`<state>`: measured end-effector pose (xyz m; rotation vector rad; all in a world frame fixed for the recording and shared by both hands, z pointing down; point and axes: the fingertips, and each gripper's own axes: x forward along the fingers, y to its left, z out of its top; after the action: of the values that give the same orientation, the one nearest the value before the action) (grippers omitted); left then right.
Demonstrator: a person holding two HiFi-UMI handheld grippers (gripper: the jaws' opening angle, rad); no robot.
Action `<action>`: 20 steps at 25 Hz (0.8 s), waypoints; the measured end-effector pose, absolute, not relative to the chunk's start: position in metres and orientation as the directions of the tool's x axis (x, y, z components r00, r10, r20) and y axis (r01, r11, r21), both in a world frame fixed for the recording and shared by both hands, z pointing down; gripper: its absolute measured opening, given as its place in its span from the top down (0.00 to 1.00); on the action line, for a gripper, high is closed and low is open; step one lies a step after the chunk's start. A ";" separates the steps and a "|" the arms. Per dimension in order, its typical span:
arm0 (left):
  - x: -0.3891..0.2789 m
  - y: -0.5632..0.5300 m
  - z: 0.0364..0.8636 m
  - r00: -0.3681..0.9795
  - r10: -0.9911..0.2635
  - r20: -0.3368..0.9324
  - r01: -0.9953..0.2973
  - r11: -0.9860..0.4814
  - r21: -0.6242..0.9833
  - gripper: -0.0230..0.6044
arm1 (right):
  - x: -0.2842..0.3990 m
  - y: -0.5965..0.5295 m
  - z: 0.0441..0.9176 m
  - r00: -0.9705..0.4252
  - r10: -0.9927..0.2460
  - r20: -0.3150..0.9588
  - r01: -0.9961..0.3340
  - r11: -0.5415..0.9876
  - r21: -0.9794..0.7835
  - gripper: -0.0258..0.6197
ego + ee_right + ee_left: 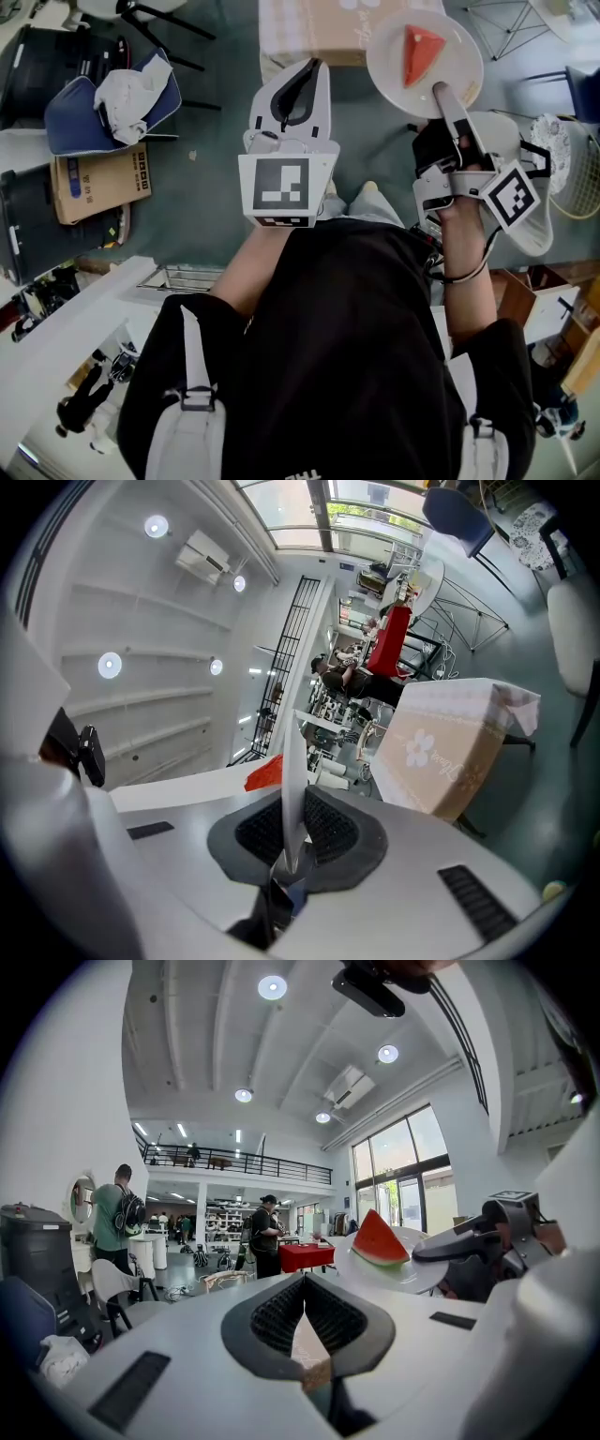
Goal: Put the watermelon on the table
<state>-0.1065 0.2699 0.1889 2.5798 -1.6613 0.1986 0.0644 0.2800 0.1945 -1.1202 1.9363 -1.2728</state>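
Two grippers raised | your right gripper (441, 92) pinches the plate (389, 56) by its near rim | watermelon (422, 54) lies mid-plate | your left gripper (305, 80) jaws together, empty

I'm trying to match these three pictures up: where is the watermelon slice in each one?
Head view: watermelon slice at upper right, lying on the white plate.
Left gripper view: slice right of centre, on that plate.
Right gripper view: only a red corner, left of centre, behind the edge-on plate.
Shared landmark: the white plate.
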 end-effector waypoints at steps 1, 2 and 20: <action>-0.108 0.270 0.188 0.408 -0.902 0.144 -0.910 -0.414 -0.015 0.94 | 0.064 0.280 0.194 -0.495 -0.869 -0.009 -0.338 0.203 -0.919 0.91; -0.108 0.271 0.188 0.408 -0.902 0.143 -0.910 -0.415 -0.016 0.94 | 0.064 0.280 0.194 -0.497 -0.868 -0.011 -0.339 0.206 -0.918 0.91; -0.107 0.272 0.184 0.433 -0.892 0.131 -0.898 -0.439 -0.019 0.94 | 0.063 0.281 0.192 -0.494 -0.869 -0.013 -0.351 0.213 -0.912 0.91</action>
<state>-0.1065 0.2720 0.1845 2.6136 -1.6339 0.1868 0.0633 0.2809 0.1920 -1.1259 1.9528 -1.2527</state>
